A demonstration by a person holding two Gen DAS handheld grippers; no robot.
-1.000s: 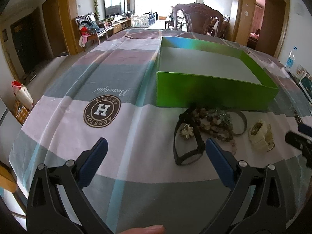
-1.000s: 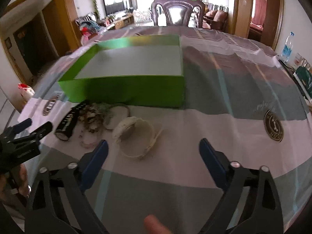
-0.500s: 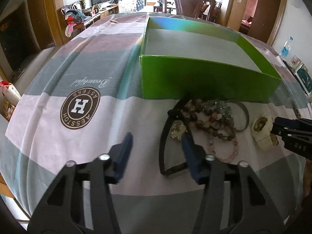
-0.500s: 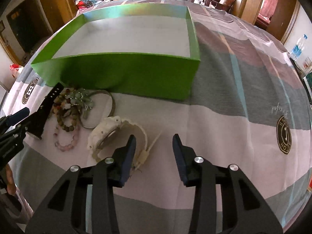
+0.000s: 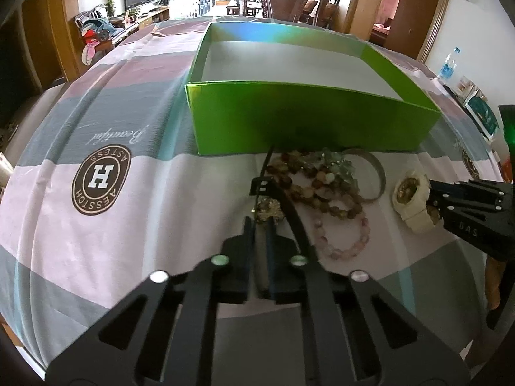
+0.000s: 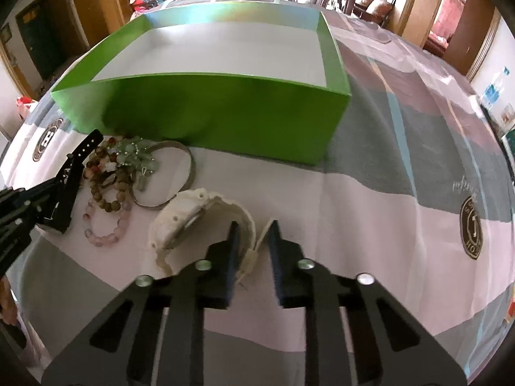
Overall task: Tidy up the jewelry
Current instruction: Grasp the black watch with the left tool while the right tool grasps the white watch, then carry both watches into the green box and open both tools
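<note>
Your left hand-held gripper (image 5: 260,225): clenched on black watch (image 5: 291,212) strap. Your right hand-held gripper (image 6: 252,234): jaws closing around white watch (image 6: 193,212) strap.

A green open-topped box (image 6: 225,112) with a pale floor sits on the cloth; just before its near wall lie a black-strapped watch (image 5: 283,199), a heap of brown and green bead bracelets (image 6: 119,167), a pink bead bracelet (image 6: 106,225), a thin metal bangle (image 6: 180,173), and a cream watch (image 6: 199,222) resting on its side.
</note>
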